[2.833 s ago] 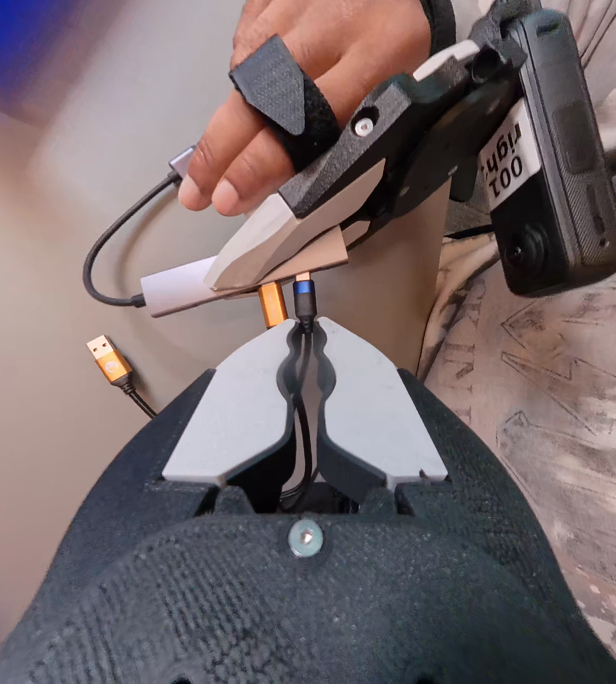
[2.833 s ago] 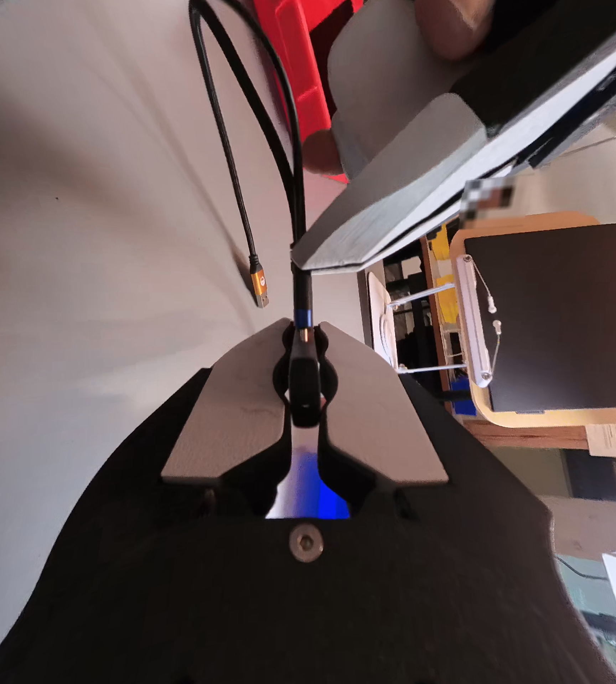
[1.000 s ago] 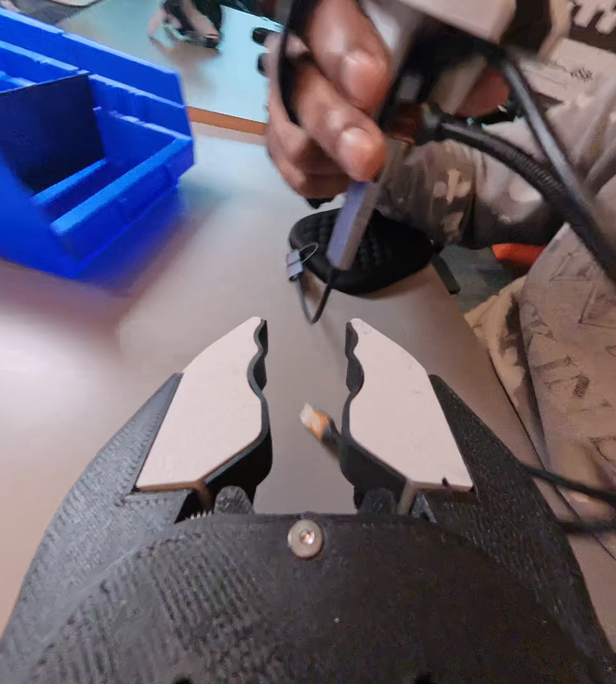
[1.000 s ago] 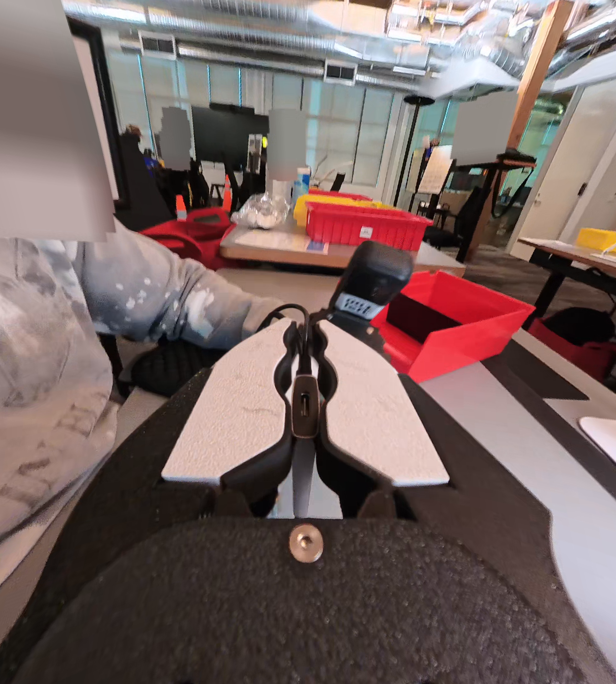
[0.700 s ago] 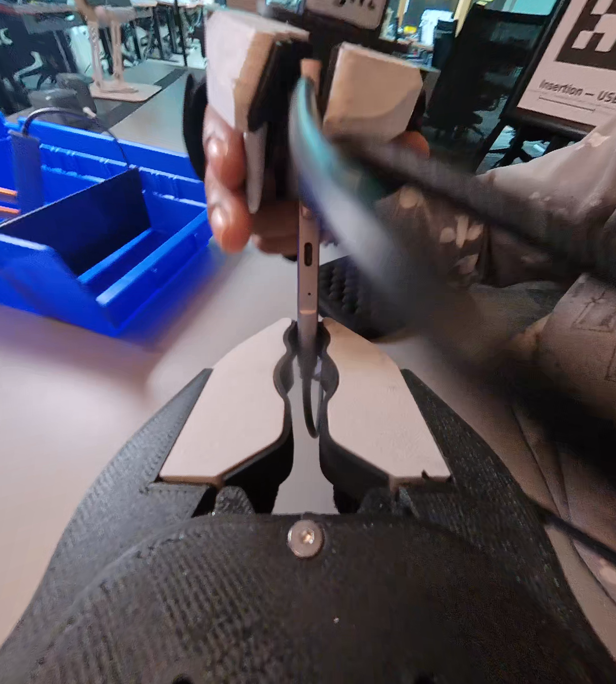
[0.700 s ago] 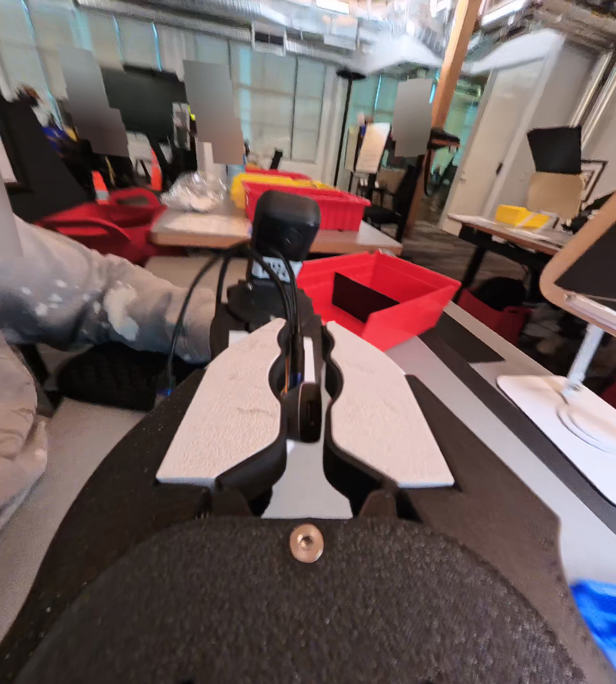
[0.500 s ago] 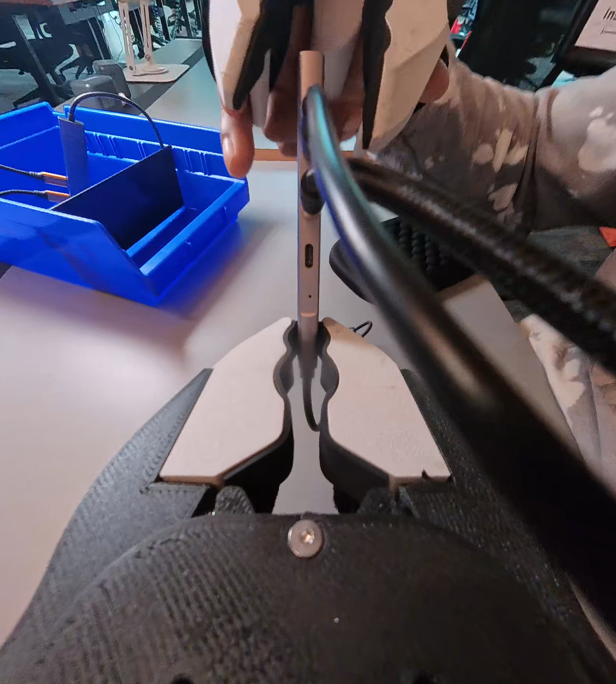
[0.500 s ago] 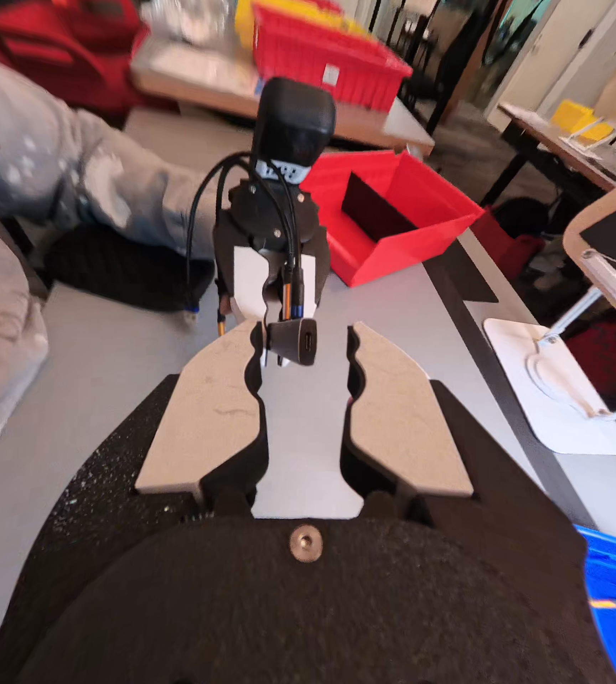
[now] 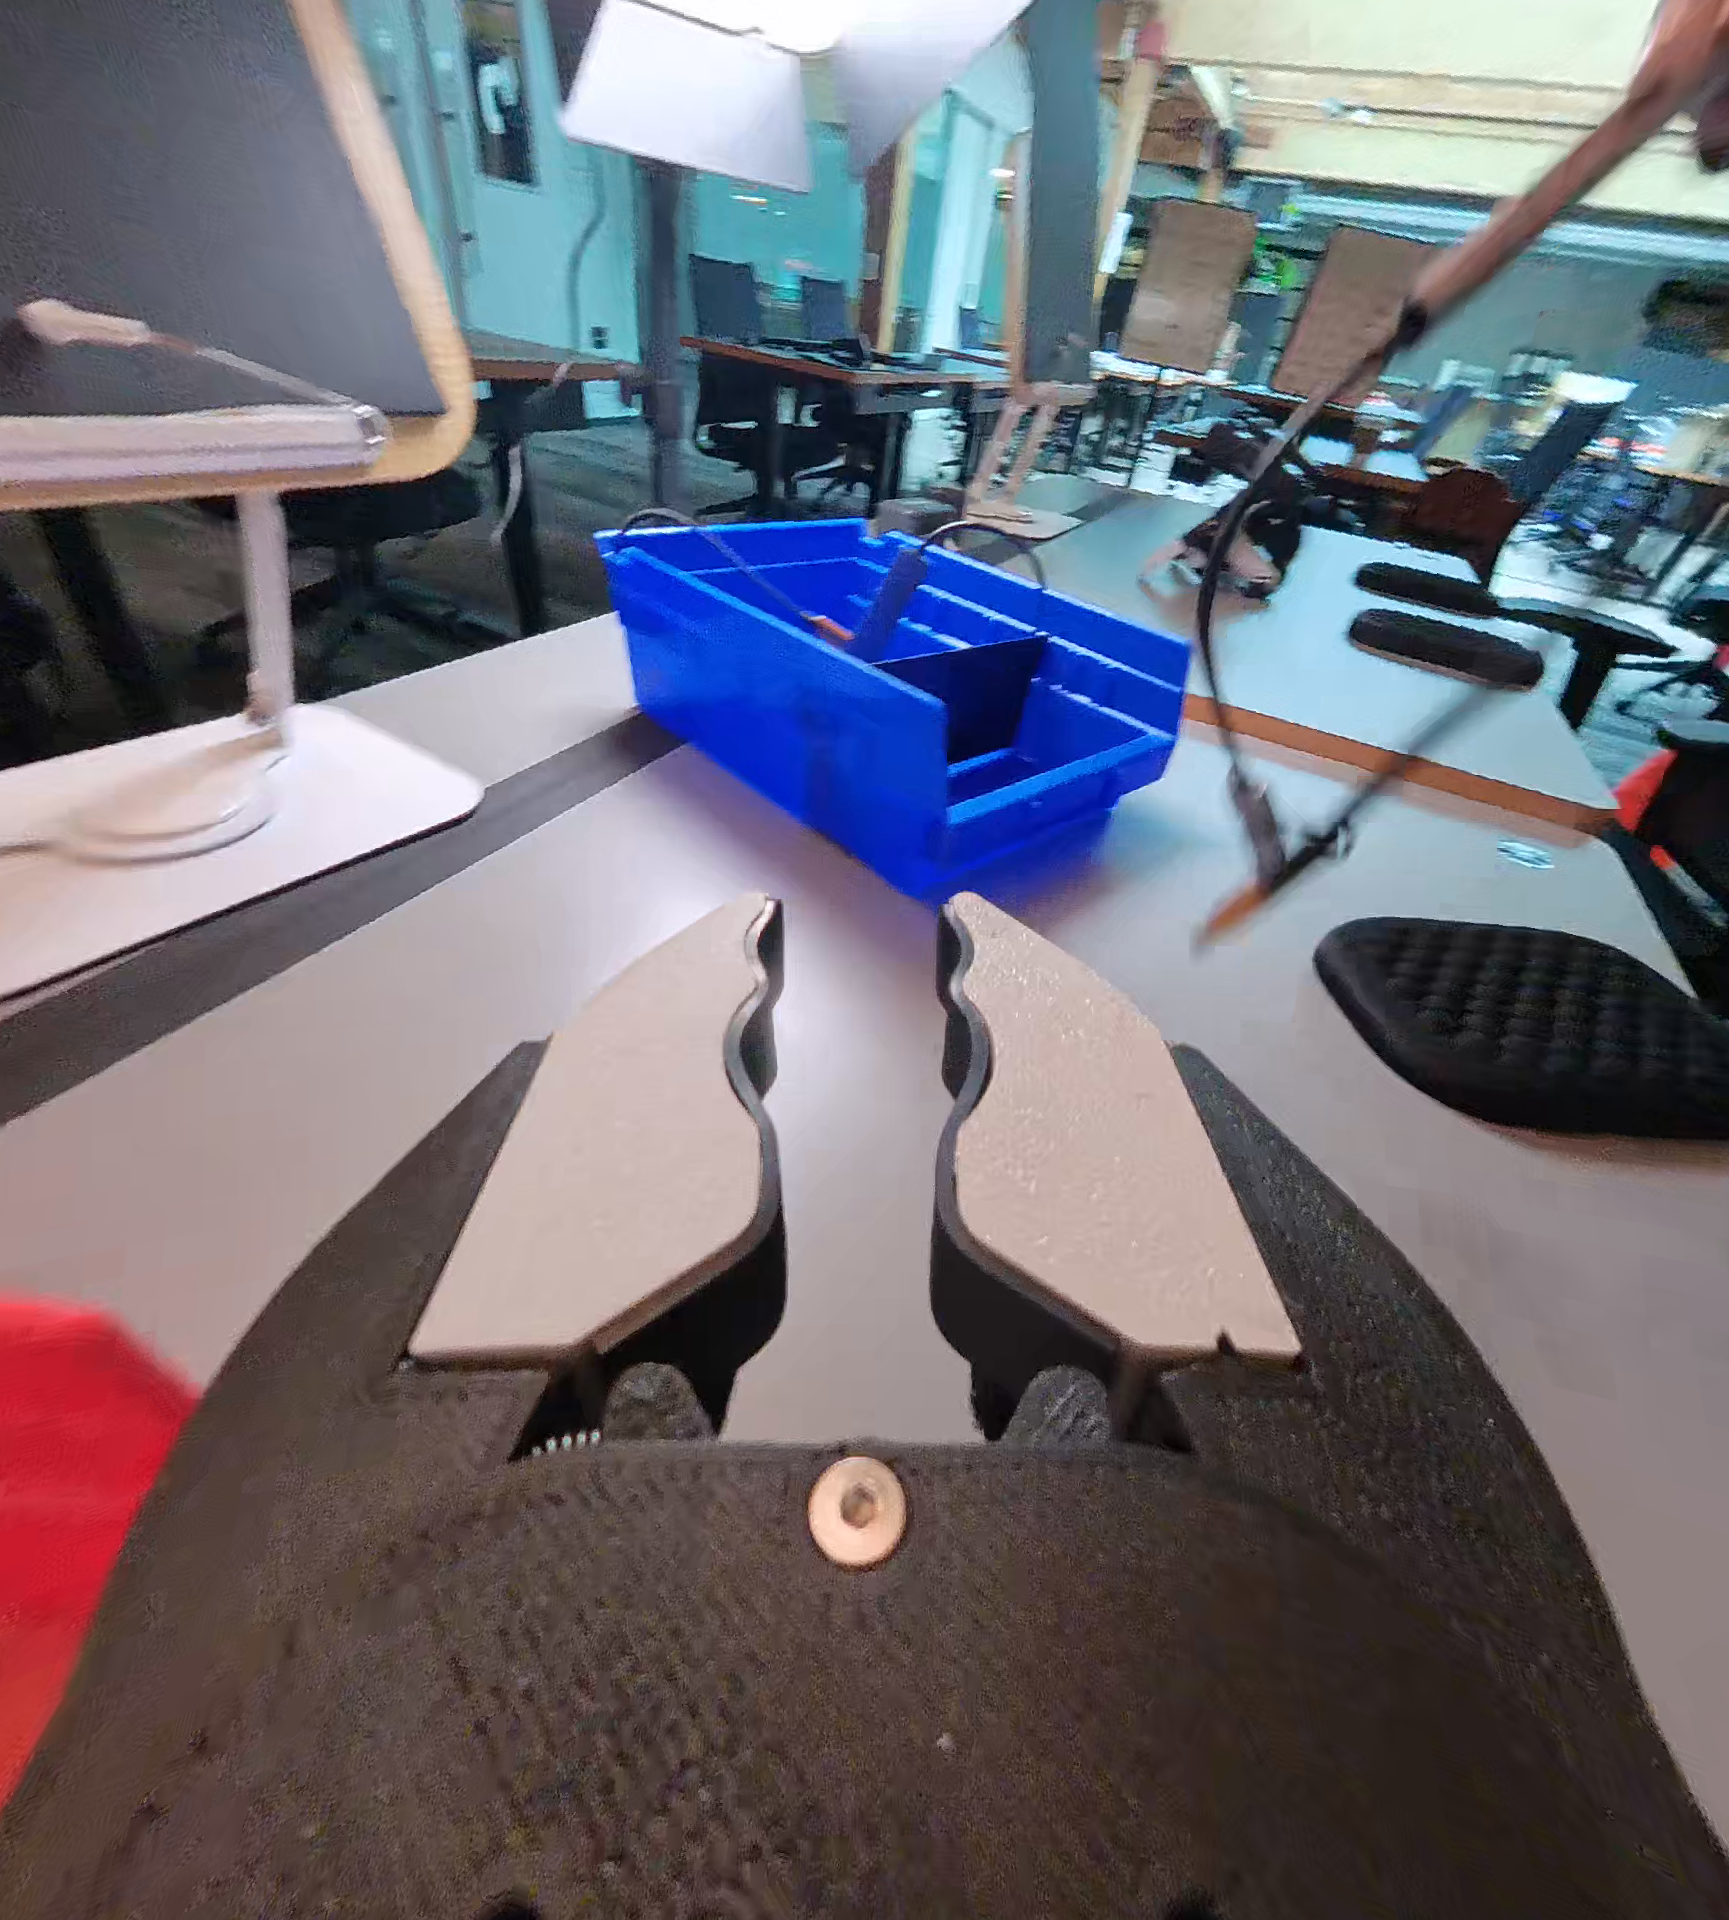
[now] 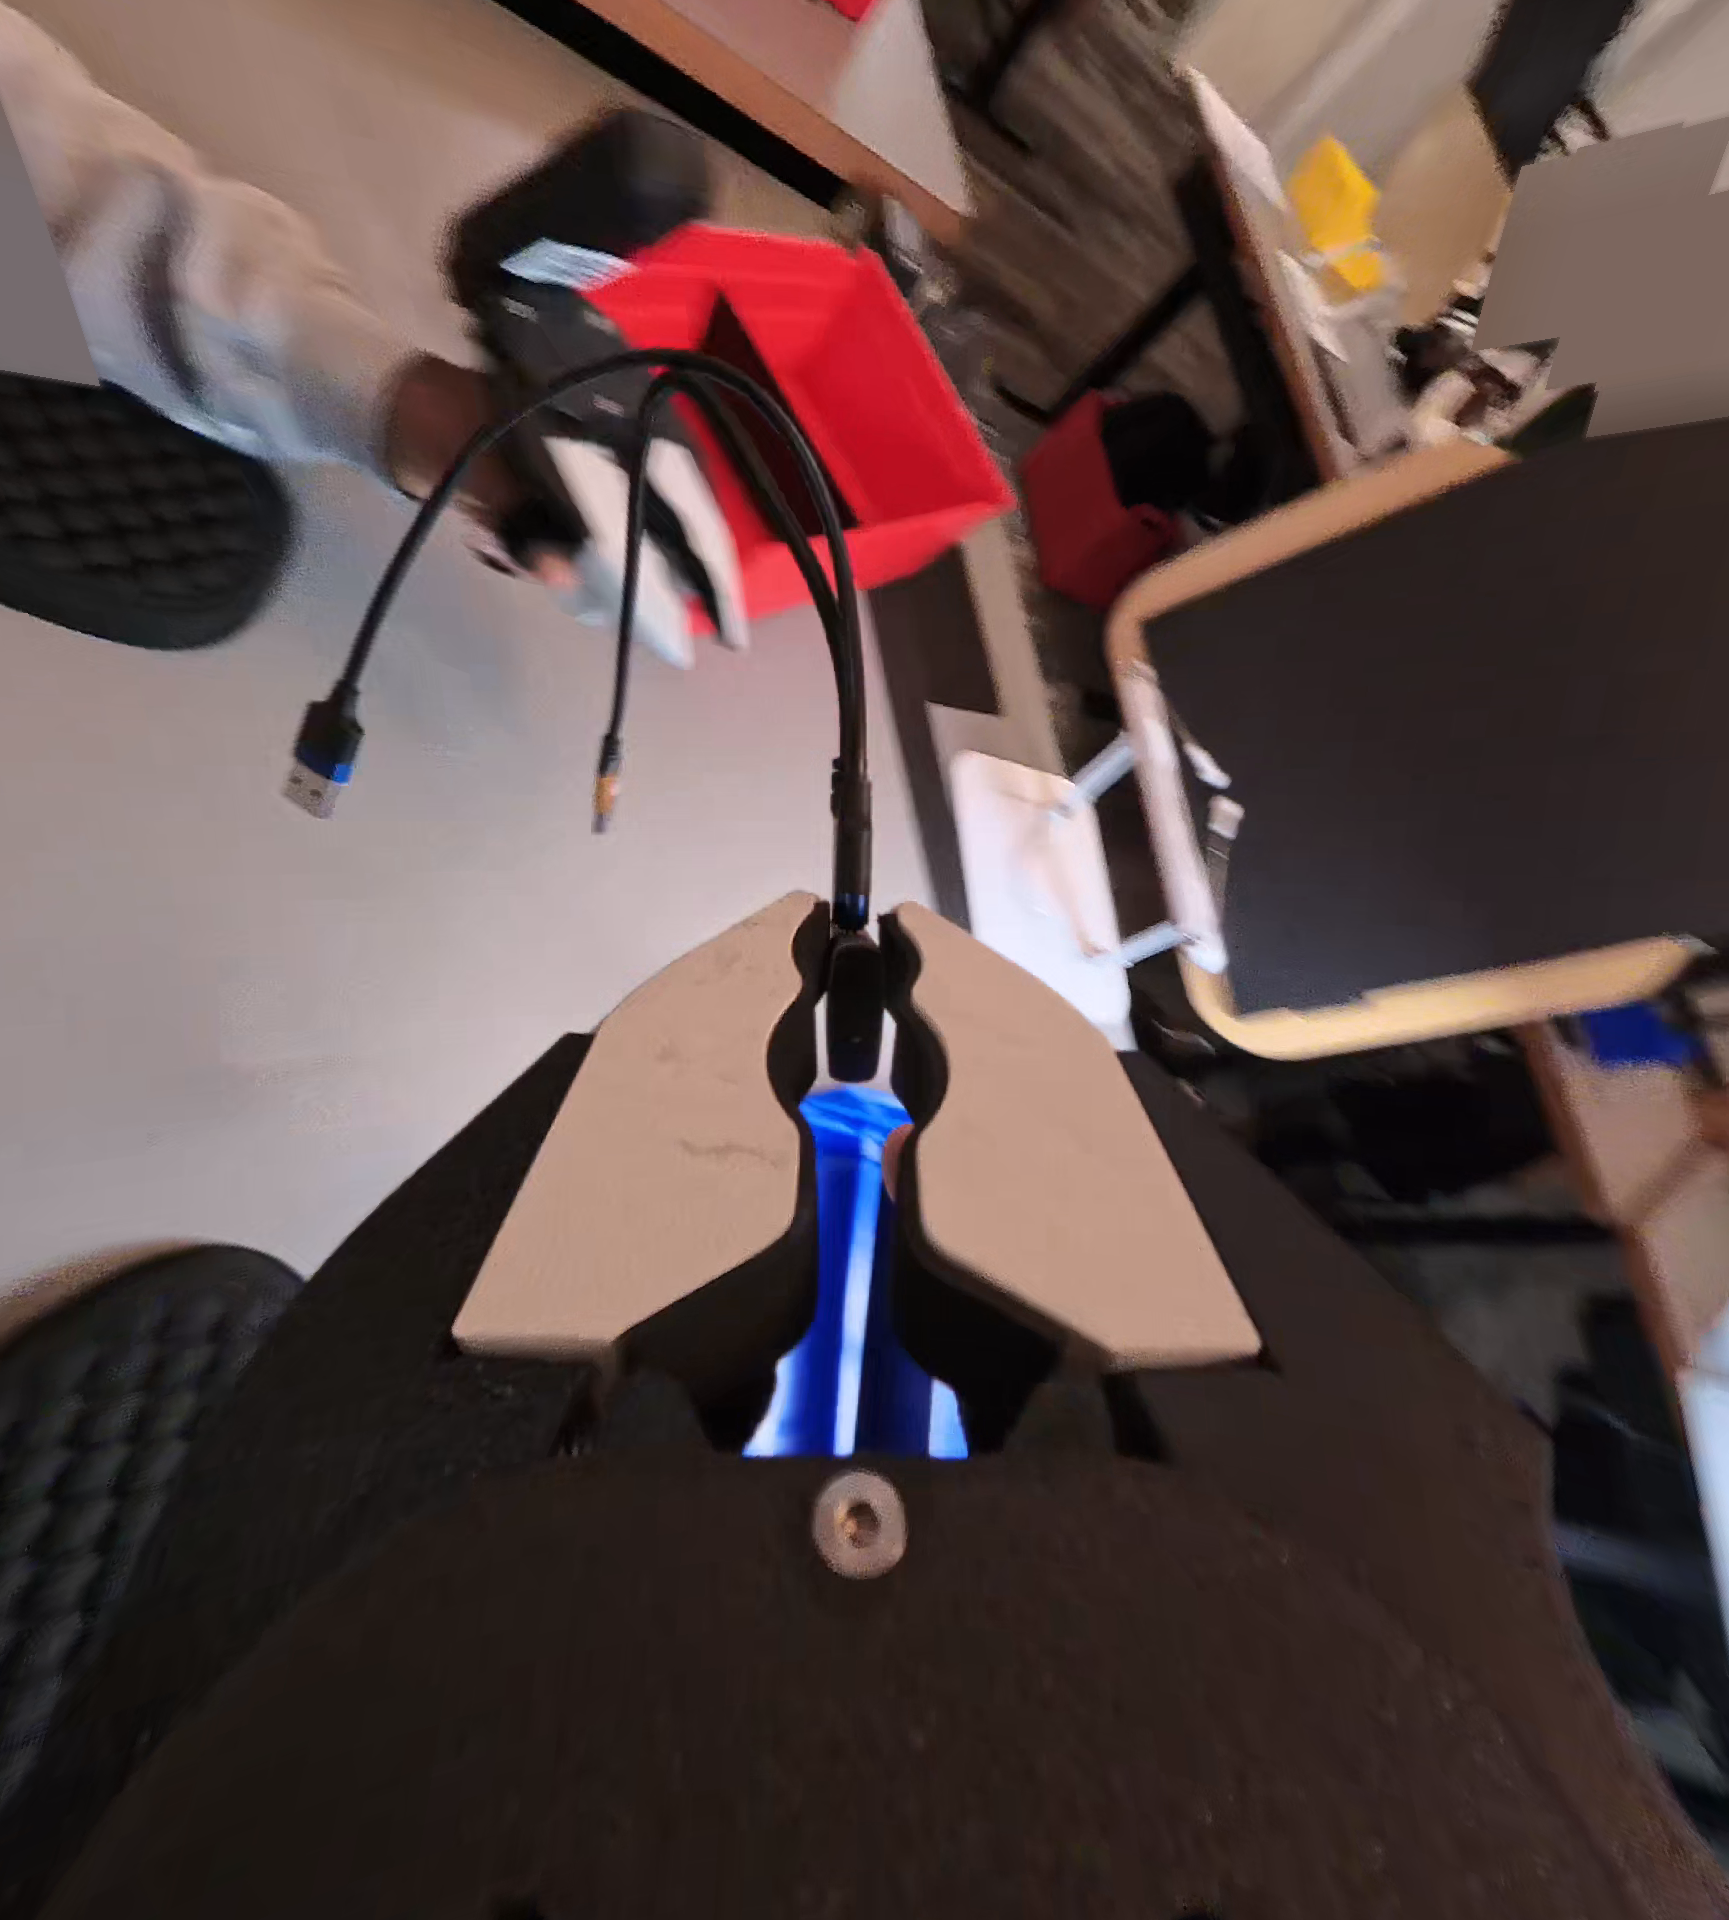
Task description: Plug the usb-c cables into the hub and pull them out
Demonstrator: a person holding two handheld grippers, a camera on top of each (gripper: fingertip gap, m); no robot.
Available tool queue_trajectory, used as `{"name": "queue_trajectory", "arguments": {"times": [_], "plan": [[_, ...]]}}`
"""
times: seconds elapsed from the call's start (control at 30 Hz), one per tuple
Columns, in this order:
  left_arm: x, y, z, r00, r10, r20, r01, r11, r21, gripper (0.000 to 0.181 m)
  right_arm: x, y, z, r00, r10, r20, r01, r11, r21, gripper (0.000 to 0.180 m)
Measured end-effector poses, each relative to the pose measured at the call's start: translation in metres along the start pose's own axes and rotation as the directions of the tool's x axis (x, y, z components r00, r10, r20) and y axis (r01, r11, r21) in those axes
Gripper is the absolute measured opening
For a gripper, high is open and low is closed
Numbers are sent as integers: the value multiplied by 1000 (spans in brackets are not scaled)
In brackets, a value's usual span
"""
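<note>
In the left wrist view our left tool (image 9: 860,914) stands open with a clear gap between its pads and nothing held; bare table (image 9: 268,1091) shows between them. Ahead of the tips sits a blue bin (image 9: 891,717) with a grey hub and cables standing in it. Up and to the right of the tool, a slim grey hub (image 9: 1566,156) hangs slanting in the air, blurred, with dark cables (image 9: 1255,644) trailing below it; a black mesh pad (image 9: 1546,1029) lies on the table to the right.

In the right wrist view our right tool (image 10: 855,914) is closed on the dark end of the hub (image 10: 855,997), which stands edge-on between the notched pads. A blue-ringed usb-c plug (image 10: 852,831) sits in the hub just beyond the tips, its cable arching up and over. Two loose plugs dangle to the left of the tips: a black and blue one (image 10: 325,753) and a thin orange one (image 10: 608,790). The left tool shows farther off, blurred, before a red bin (image 10: 839,395).

We judge the hub, cables still seated, is being carried toward the blue bin; next we need to lower it in and release. A white label on the far tool is too blurred to read.
</note>
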State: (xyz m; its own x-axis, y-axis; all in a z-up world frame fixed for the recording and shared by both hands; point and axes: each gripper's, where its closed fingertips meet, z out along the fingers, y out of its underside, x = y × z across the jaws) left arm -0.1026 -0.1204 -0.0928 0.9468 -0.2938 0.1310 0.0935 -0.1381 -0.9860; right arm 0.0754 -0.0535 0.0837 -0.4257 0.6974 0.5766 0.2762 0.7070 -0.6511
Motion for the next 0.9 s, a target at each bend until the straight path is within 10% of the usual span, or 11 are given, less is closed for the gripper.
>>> {"name": "queue_trajectory", "arguments": {"times": [0.37,0.6,0.9], "plan": [[32,57,-27,997,75,11,-73,990,-117,27,176,92,-36,828,133,-545,-211,974,-83,9],[38,71,-34,994,110,24,-105,983,-152,28,210,143,4,735,480,-479,-414,877,243,9],[36,73,-34,996,89,25,-83,984,-160,27,215,222,68,622,697,-356,-667,710,226,9]]}}
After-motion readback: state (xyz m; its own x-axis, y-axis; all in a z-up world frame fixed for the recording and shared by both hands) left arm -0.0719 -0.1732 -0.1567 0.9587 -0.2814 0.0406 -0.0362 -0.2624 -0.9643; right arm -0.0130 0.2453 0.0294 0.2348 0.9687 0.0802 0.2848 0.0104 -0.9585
